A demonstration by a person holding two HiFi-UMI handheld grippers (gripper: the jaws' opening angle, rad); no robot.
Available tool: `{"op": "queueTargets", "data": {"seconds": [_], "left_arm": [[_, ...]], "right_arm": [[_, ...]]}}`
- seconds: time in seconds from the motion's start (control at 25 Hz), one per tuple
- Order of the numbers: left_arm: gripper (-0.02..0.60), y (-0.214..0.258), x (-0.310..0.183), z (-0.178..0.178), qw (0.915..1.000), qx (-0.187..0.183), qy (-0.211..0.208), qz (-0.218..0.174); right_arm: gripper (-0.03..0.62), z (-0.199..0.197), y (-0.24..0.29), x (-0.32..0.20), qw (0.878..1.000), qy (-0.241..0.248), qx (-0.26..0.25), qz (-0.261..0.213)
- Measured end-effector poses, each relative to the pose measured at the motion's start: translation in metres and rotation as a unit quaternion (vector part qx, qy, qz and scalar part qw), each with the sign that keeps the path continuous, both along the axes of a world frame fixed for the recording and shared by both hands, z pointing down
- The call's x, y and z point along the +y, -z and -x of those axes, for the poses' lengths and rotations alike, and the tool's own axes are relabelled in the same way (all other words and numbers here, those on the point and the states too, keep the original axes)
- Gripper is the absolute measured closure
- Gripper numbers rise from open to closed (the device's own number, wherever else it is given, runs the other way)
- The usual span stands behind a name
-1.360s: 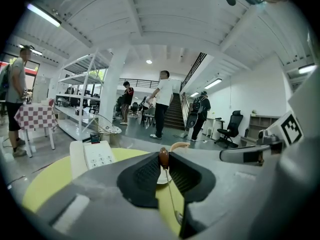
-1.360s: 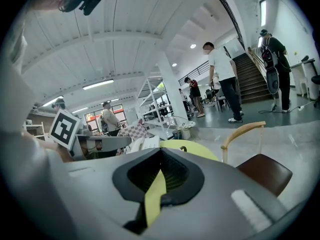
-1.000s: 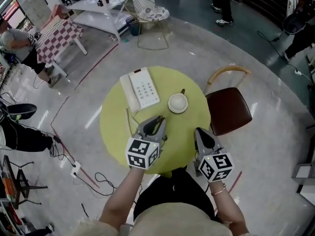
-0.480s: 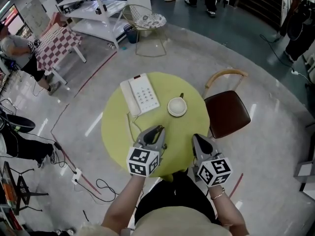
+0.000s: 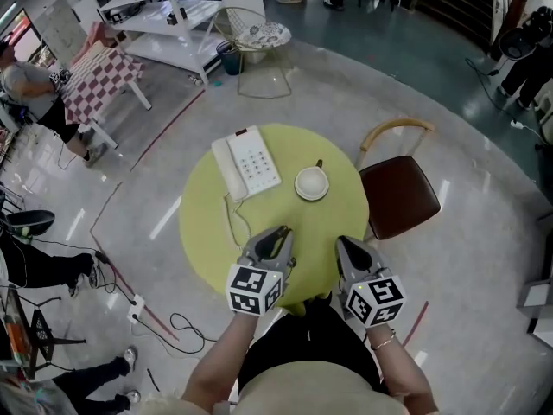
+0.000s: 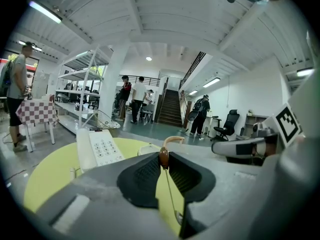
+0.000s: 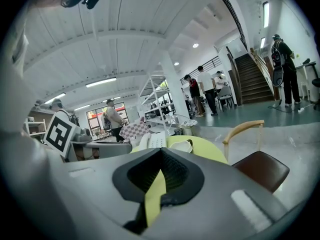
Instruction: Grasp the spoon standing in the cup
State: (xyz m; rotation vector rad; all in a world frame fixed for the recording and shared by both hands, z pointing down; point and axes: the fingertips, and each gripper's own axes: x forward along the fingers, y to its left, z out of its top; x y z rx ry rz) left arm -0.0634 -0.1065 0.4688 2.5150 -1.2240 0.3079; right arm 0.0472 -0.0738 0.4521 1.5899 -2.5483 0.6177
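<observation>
The cup (image 5: 312, 183) sits on the far right part of the table (image 5: 207, 223). The spoon (image 5: 319, 163) stands in it, with its dark handle poking up over the far rim, so its long axis looks close to upright and tipped a bit away from you.

Both grippers hover over the near edge, well apart from the cup. It's ahead and to the right of your left gripper (image 5: 278, 234), and ahead and to the left of your right gripper (image 5: 344, 244), so neither is clearly nearer.

The left jaws stand slightly apart with the table showing through. There's a small brown blob at the tips that I can't identify. The right jaws look pinched together on nothing, so I reckon they'd need opening first.

The table is smooth, round and yellow, with a phone (image 5: 247, 162) left of the cup and a chair (image 5: 399, 195) on the right. You're in a big hall with a shiny floor and people about.
</observation>
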Motion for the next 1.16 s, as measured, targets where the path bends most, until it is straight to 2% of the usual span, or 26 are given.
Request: {"op": "queueTargets", "data": {"seconds": [1.16], "left_arm": [[0.525, -0.0003, 0.0012, 0.0023, 0.9999, 0.008, 0.002, 0.006]], "right_arm": [[0.595, -0.0004, 0.0034, -0.0045, 1.000, -0.009, 0.010, -0.002]]}}
